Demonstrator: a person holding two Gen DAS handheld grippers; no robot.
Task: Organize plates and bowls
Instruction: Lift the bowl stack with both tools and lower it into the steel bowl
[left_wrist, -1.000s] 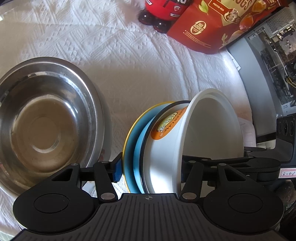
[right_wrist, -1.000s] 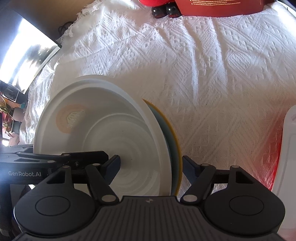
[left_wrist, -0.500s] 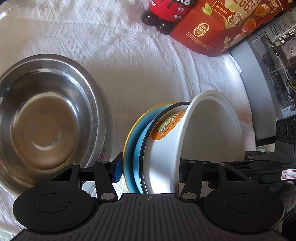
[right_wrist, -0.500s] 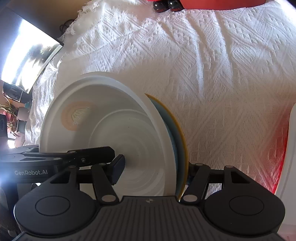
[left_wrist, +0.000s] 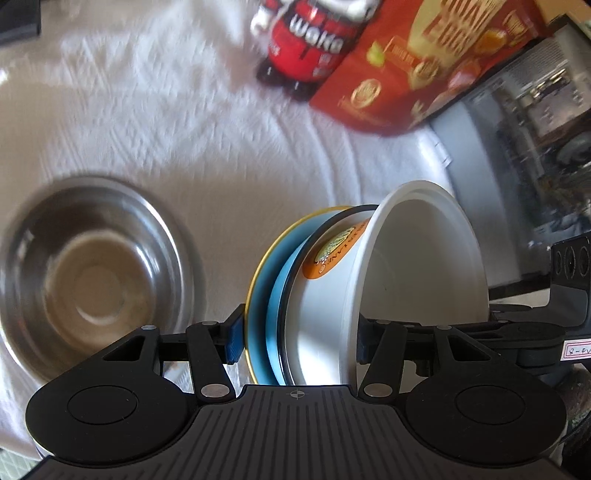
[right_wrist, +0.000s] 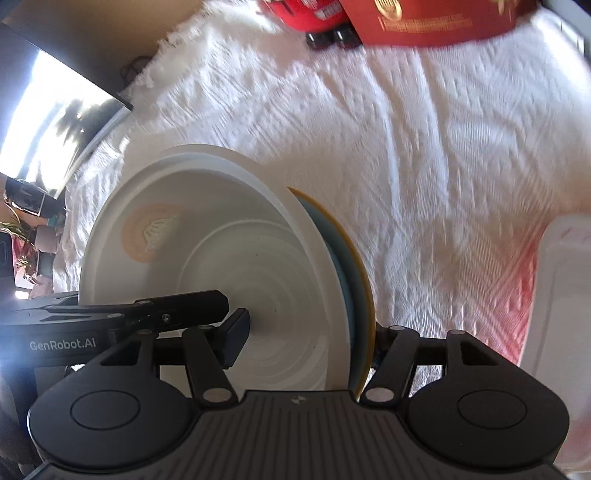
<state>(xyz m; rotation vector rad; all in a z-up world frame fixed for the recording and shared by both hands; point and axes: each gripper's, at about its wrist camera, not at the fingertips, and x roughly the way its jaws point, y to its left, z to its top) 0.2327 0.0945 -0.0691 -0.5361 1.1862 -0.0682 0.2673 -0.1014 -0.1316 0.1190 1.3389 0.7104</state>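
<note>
I clamp both the left gripper and right gripper across the white bowl nested on the blue plate, so the stack lifts together.

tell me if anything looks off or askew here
The stack is odd: a white bowl nested against a blue yellow-rimmed plate stands on edge rather than flat, clamped from both sides by the left gripper and right gripper. The steel bowl sits flat on the cloth. Nothing looks spilled or broken.
</note>
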